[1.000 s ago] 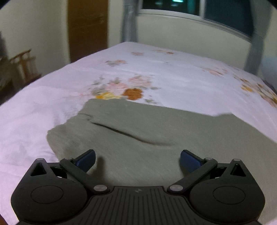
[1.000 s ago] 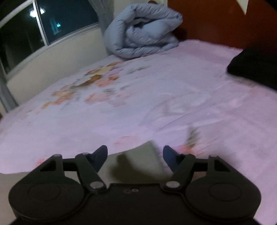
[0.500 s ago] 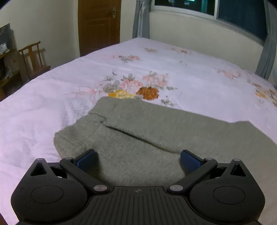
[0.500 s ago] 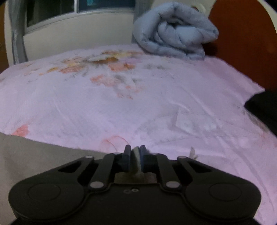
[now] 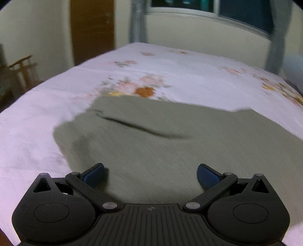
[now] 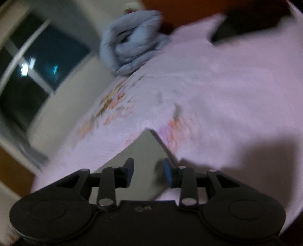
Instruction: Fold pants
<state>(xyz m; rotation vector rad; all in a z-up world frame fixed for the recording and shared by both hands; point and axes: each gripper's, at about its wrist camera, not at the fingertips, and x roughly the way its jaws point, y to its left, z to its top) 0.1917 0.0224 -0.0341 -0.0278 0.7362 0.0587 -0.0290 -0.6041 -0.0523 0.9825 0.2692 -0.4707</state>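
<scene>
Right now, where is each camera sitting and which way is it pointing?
Left wrist: rides the left gripper, low over the grey-green pants, facing across the floral bed sheet toward a door and window; its jaws stand wide open.
Right wrist: rides the right gripper, tilted and blurred, over a pants corner, facing a rolled blue quilt and headboard; its jaws are parted around the cloth.
Shared: both see the pants and the sheet.
</scene>
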